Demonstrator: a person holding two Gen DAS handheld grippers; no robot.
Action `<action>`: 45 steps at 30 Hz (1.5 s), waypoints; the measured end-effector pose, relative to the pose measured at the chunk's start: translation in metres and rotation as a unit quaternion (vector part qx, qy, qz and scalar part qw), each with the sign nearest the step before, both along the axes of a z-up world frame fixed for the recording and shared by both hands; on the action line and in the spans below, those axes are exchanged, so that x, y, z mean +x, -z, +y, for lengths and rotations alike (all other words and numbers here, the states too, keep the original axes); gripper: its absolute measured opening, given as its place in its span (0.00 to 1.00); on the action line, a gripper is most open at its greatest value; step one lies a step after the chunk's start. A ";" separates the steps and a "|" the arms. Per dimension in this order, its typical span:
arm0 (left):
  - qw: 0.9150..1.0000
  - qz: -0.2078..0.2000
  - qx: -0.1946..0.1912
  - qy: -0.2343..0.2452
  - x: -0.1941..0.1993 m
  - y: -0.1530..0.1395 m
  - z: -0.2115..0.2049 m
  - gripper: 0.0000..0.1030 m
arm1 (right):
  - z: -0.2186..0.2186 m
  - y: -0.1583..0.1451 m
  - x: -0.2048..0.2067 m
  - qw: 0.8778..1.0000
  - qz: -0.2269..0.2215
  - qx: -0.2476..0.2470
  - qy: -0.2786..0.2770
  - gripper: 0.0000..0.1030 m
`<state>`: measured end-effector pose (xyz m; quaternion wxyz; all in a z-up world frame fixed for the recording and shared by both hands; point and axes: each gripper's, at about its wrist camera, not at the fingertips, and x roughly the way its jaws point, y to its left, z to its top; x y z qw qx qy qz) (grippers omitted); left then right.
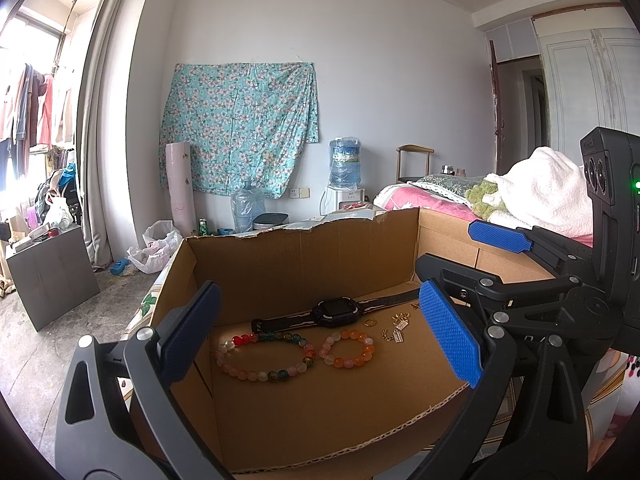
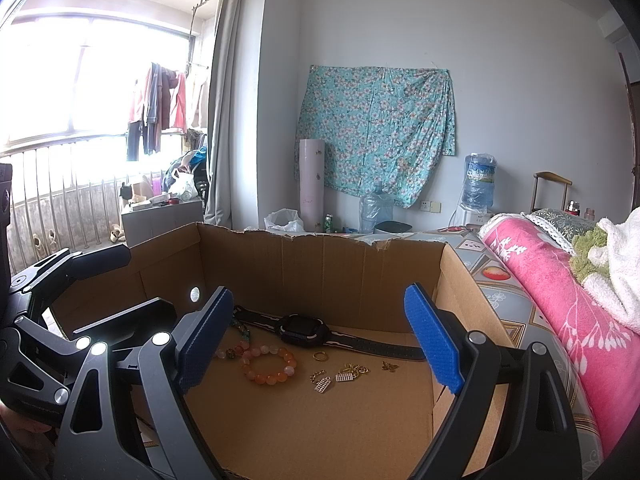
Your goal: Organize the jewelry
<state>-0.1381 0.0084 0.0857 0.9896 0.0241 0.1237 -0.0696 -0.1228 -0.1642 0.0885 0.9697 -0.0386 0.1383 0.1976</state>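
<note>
An open cardboard box (image 1: 304,256) holds the jewelry. Inside lie a dark smartwatch (image 1: 336,312), a multicolour bead bracelet (image 1: 264,356), an orange bead bracelet (image 1: 348,348), a small gold ring (image 1: 370,323) and gold charm earrings (image 1: 396,330). My left gripper (image 1: 320,340) is open and empty above the box's near edge. The right gripper (image 1: 472,280) shows at the right of the left wrist view, open. In the right wrist view my right gripper (image 2: 320,344) is open and empty over the box (image 2: 320,256), with the watch (image 2: 304,330), orange bracelet (image 2: 268,368), ring (image 2: 319,356) and charms (image 2: 344,374) ahead.
The box sits on a bed with a patterned sheet (image 2: 516,312), a pink blanket (image 2: 560,304) and a white towel (image 2: 616,264) at the right. A grey cabinet (image 1: 48,272), water jugs (image 1: 248,204) and plastic bags (image 1: 156,248) stand by the far wall.
</note>
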 end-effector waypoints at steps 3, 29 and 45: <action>1.000 0.000 0.000 0.000 0.000 0.000 0.000 0.92 | 0.000 0.000 0.000 1.000 0.000 0.000 0.000 0.83; 1.000 0.000 0.000 0.000 0.000 0.000 0.000 0.92 | 0.000 0.000 0.002 1.000 0.000 0.000 0.000 0.83; 1.000 0.000 0.000 0.000 0.000 0.000 0.000 0.92 | 0.000 0.000 0.002 1.000 0.000 0.000 0.000 0.83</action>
